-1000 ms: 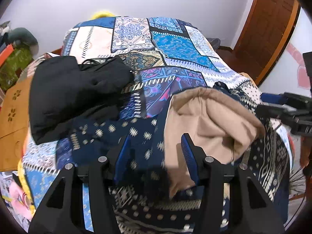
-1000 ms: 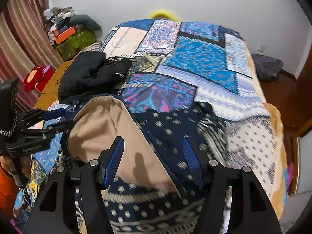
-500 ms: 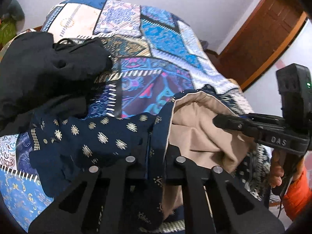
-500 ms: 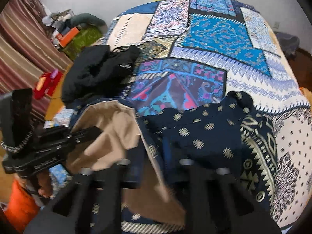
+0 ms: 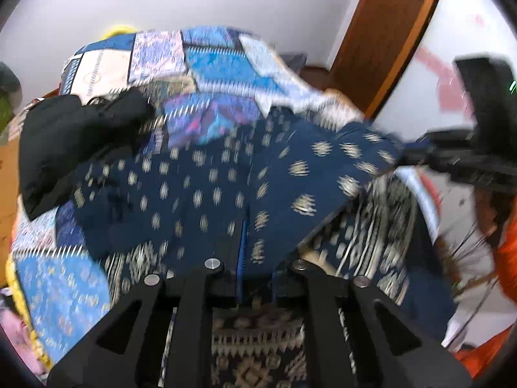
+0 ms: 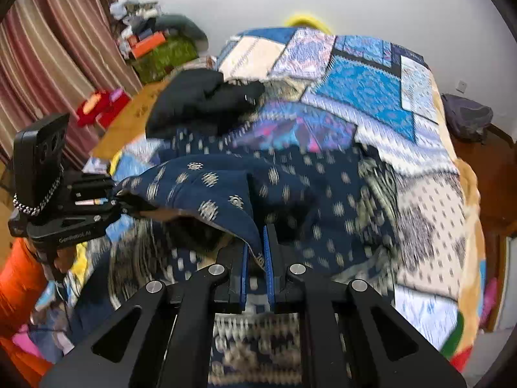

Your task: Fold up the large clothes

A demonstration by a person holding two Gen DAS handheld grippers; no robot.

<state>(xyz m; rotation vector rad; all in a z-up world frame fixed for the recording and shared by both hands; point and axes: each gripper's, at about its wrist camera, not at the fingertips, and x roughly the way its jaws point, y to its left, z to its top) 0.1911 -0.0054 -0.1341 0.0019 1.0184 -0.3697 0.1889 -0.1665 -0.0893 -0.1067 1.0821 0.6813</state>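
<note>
**Both tongs clamped on the navy patterned garment over the bed**

Nearest the right wrist camera, the right tongs (image 6: 257, 263) are pressed together on an edge of the navy garment (image 6: 206, 187), a strip of cloth pinched between the blue pads (image 6: 266, 258). Nearest the left wrist camera, the left tongs (image 5: 255, 265) are likewise drawn together on the navy garment (image 5: 200, 194); one blue pad shows beside the cloth and the other is hidden under it.

From each grip the cloth, dark blue with pale dotted motifs and a banded cream border, rises as a raised fold stretched between the two tools. In the left view its far corner runs into the right tongs (image 5: 416, 158) at the right edge; in the right view the fold's left end meets the left tongs (image 6: 122, 199), whose black body sits above an orange sleeve (image 6: 19, 278). Under the lifted fold the rest of the garment lies spread on the near part of the bed (image 6: 426, 200), its border hanging over the near edge.

Just past the garment, a heap of black clothing (image 6: 200, 100) rests on the bed's left side, touching the navy cloth. Farther on, the patchwork bedspread (image 5: 219, 64) in blue, cream and purple runs to the white wall. Striped curtains (image 6: 58, 51) and a pile of clutter stand to the left, and a brown wooden door (image 5: 387, 32) to the right. Both views are motion-blurred.
</note>
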